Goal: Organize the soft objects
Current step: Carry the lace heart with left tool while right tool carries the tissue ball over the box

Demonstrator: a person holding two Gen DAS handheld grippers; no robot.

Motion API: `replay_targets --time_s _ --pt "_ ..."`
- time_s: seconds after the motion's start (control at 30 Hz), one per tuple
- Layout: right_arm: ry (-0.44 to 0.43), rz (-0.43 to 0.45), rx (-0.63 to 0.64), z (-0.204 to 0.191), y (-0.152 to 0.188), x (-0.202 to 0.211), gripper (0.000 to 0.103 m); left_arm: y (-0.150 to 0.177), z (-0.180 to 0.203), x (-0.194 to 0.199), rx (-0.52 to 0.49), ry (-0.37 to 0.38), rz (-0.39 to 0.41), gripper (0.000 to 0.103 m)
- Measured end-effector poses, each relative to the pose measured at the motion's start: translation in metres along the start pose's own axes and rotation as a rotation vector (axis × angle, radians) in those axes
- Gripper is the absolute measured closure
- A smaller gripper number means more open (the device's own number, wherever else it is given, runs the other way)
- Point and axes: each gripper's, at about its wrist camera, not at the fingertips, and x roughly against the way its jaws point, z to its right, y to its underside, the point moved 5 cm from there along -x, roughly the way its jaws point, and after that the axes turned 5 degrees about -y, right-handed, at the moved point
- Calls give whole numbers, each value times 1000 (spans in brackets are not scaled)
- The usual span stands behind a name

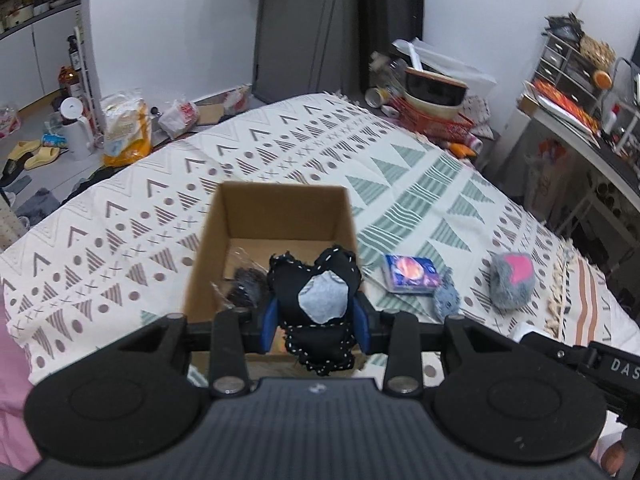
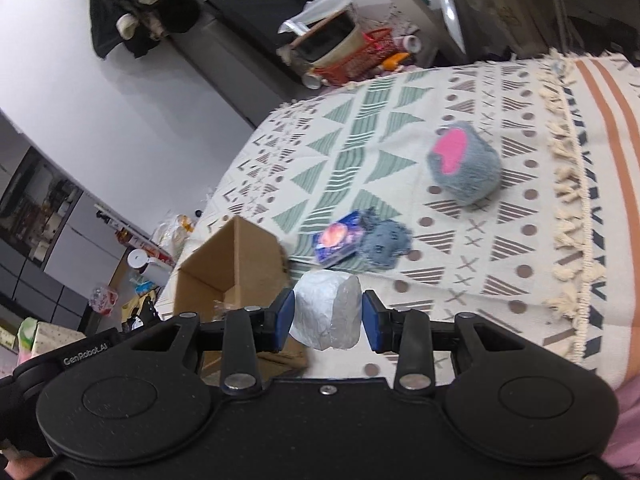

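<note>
My left gripper [image 1: 316, 316] is shut on a black stitched plush [image 1: 316, 300] with a grey patch, held over the near end of an open cardboard box [image 1: 218, 236]. A dark item in clear wrap [image 1: 248, 284] lies inside the box. My right gripper [image 2: 328, 320] is shut on a white wrapped roll [image 2: 326, 314], raised above the bed just right of the cardboard box [image 2: 244, 256]. On the patterned bedspread [image 2: 500, 240] lie a grey plush with a pink heart [image 2: 464, 162], a blue packet [image 2: 340, 242] and a small grey-blue fuzzy piece [image 2: 386, 244].
The bed's tasselled edge [image 2: 568, 200] runs along the right. Past the bed's far end stand a red basket [image 1: 436, 118] with a bowl and a cluttered desk [image 1: 576, 120]. Bags [image 1: 124, 132] and slippers [image 1: 32, 154] litter the floor at left.
</note>
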Motion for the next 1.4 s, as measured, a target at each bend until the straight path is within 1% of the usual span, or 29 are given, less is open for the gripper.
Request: replay_targets --time_s 0.3,0.67,0.8,0.93,1.07,1.17,1.27,1.33,1.4 --pt "-9 -8 63 -42 2 -10 66 -6 -33 -12 17 9 -15 65" --pt "16 -23 123 -80 10 -32 66 -6 -64 -55 71 12 -73 65" --pt "16 -22 132 -92 11 -40 66 0 -69 -69 85 20 -77 65" --pt "24 -26 150 -101 12 -49 66 9 -72 -81 110 61 -100 65" --pt "33 -13 172 -110 13 -53 66 14 -79 -91 149 60 -122 64" --pt "32 5 185 -114 12 -57 66 12 -83 -93 162 57 -114 61" --pt "29 13 184 -117 11 -64 66 9 -82 -97 147 54 -95 58" --pt "28 11 183 -119 10 -70 66 7 -82 -96 141 71 -88 53" --pt "33 6 192 -123 11 -75 66 6 -82 -94 131 87 -91 46"
